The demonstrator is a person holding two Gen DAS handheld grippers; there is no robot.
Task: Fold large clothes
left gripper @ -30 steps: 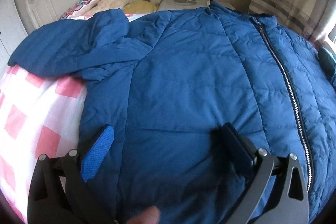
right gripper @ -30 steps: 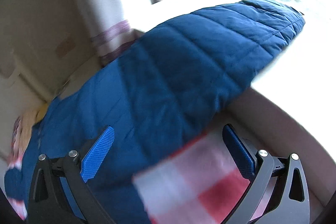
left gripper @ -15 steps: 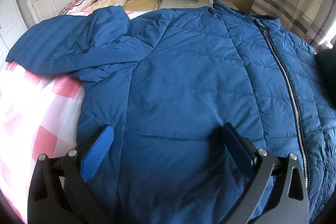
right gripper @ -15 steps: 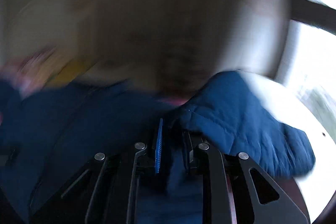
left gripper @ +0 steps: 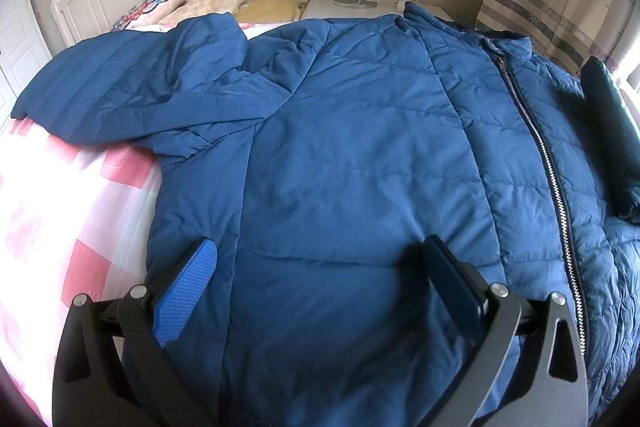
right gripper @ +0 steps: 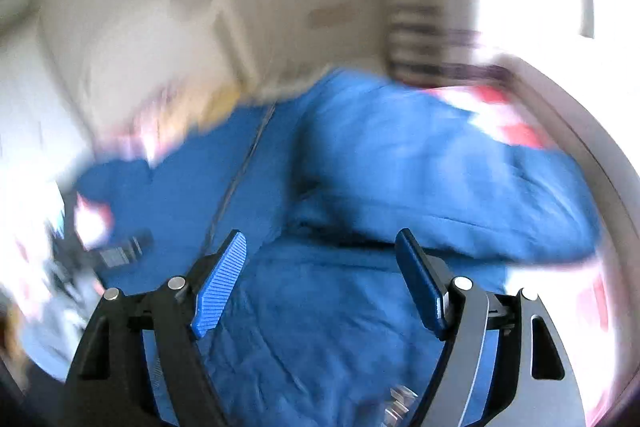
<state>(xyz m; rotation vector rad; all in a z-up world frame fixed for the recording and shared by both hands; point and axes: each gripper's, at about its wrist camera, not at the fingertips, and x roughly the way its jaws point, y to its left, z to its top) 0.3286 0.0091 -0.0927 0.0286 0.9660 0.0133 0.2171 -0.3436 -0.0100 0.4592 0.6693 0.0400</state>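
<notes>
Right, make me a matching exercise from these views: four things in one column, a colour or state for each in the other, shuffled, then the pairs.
Things:
1. jacket
2. bedsheet
3. zipper
4. left hand-held gripper

Descriptions:
A. pink and white checks
B. open, over the fabric
C. blue, quilted
D. silver, closed

Pairs: 1-C, 2-A, 3-D, 4-B
</notes>
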